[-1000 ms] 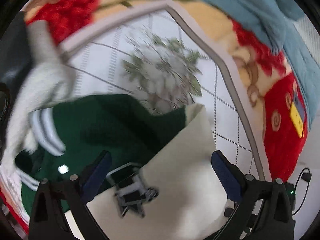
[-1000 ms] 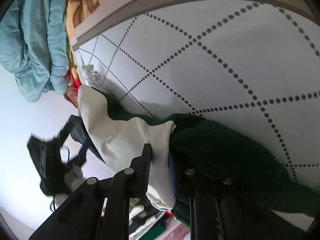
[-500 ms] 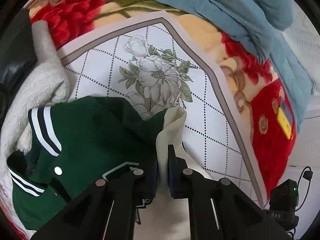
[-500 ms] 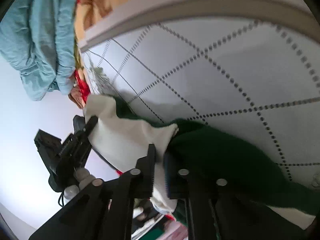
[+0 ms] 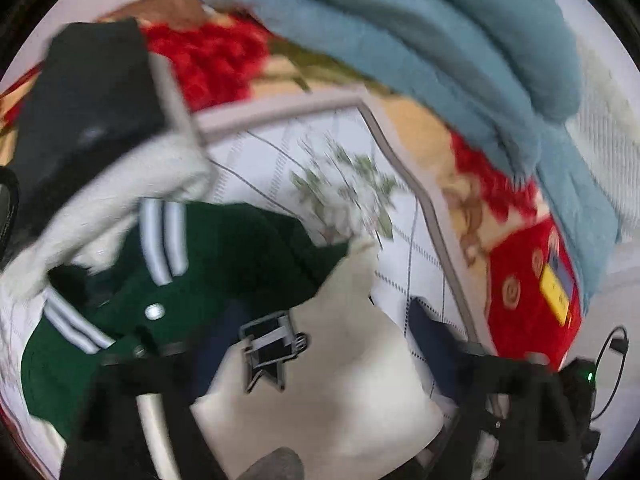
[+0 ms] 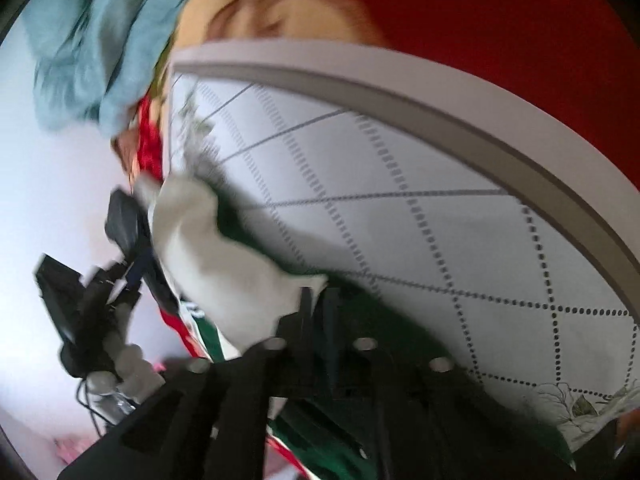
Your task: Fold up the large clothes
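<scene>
A dark green varsity jacket (image 5: 224, 256) with white-striped cuffs and cream sleeves lies on the white quilted bedspread (image 5: 288, 152). Its cream sleeve (image 5: 344, 360), with a grey patch, lies between the fingers of my left gripper (image 5: 316, 344), which is open; the view is blurred. My right gripper (image 6: 320, 308) is shut on the cream sleeve (image 6: 224, 264) at its edge beside the green body (image 6: 384, 328), holding it just above the bedspread (image 6: 440, 208). The left gripper also shows in the right wrist view (image 6: 132, 248), at the sleeve's far end.
A blue blanket (image 5: 420, 40) is heaped at the back over a red floral cover (image 5: 528, 292). A black garment (image 5: 80, 108) and a white fleecy garment (image 5: 100, 208) lie at the left. A black device with a cable (image 5: 588, 376) sits at the right.
My left gripper, shut on the cream sleeve half a second ago, has opened and the sleeve lies spread between its fingers. My right gripper keeps its hold and has moved over the bedspread.
</scene>
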Demonstrator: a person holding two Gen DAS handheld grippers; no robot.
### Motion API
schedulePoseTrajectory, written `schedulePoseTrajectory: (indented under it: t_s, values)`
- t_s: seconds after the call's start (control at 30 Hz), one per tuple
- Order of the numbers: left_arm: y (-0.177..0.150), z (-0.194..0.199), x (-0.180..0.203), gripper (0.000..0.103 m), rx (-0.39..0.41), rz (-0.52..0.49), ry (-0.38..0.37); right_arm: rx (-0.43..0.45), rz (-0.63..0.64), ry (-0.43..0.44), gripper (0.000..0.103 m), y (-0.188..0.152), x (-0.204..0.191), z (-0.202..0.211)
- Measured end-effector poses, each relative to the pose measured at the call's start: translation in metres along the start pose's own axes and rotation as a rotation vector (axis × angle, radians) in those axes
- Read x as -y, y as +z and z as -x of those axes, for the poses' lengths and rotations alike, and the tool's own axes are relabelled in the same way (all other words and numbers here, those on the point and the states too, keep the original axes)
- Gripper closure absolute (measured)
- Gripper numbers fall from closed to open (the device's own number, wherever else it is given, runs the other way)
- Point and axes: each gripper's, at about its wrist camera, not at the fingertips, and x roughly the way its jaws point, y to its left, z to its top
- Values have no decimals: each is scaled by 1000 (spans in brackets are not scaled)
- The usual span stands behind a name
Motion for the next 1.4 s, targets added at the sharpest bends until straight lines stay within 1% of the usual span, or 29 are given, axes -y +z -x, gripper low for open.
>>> schedulePoseTrajectory:
  t_s: [0.03,0.1,0.2,0.3,0.33,0.37,0.4,0.43,0.47,0.5,0.53,0.6,0.67,0.73,0.77,0.8,0.87,0.93,0.97,1.0,1.07,1.1,1.13,1.2,1.23,1.27,1.33,1.4]
  values:
    - [-6,10,-8,15,20,35,21,-1,10,6,64,-2,-4,0]
    - [-26,29,-30,15,42,141,52,-26,25,7,62,-9,-15,-2]
    - [-77,53,-74,15,47,328,120,-51,64,-13,62,-20,-27,-6]
    - [-146,69,-130,15,4,564,217,-80,136,-61,62,-36,-45,-13]
    - [-172,74,-151,15,-14,656,255,-86,149,-71,62,-39,-50,-15]
    - [-189,77,-163,15,-22,712,277,-95,173,-86,62,-44,-55,-18]
    - [-213,79,-182,15,-40,794,311,-100,189,-96,62,-47,-59,-21]
    - [-232,78,-199,15,-61,867,325,-107,207,-109,62,-52,-62,-23]
    - [-247,77,-213,15,-71,931,311,-118,224,-124,62,-57,-64,-29]
    - [-258,73,-223,15,-71,986,298,-126,233,-134,62,-60,-64,-33]
    - [-265,69,-230,15,-54,1025,278,-135,246,-148,62,-67,-64,-37]
    - [-265,56,-245,16,-33,1041,229,-150,288,-184,62,-78,-65,-47]
    - [-255,44,-253,17,-5,1012,214,-157,322,-209,62,-87,-66,-55]
    - [-232,38,-253,36,34,943,281,-169,351,-243,62,-96,-64,-62]
    - [-224,38,-250,56,51,910,304,-173,360,-253,62,-99,-63,-64]
    - [-207,38,-243,66,66,839,341,-174,378,-268,62,-104,-62,-64]
    - [-186,50,-229,76,132,756,383,-157,414,-307,62,-107,-62,-62]
    - [-171,68,-218,80,192,708,397,-136,437,-332,62,-107,-60,-55]
    - [-166,83,-214,82,231,691,397,-120,437,-341,62,-106,-58,-50]
    - [-160,104,-207,83,288,678,407,-107,434,-342,62,-104,-56,-46]
    - [-164,135,-207,83,360,676,417,-86,425,-344,62,-99,-53,-37]
    - [-164,153,-206,83,396,678,445,-81,424,-343,62,-97,-52,-35]
    - [-163,163,-210,83,409,682,470,-84,424,-342,62,-96,-52,-34]
    - [-174,173,-225,83,412,709,509,-104,430,-322,62,-97,-54,-35]
    - [-178,174,-225,83,403,717,524,-112,441,-318,62,-100,-57,-36]
    - [-187,171,-238,83,375,734,560,-123,454,-317,62,-104,-61,-38]
    - [-205,157,-259,83,312,777,597,-159,484,-307,62,-115,-70,-47]
    - [-224,141,-278,83,252,819,640,-185,525,-321,62,-126,-75,-55]
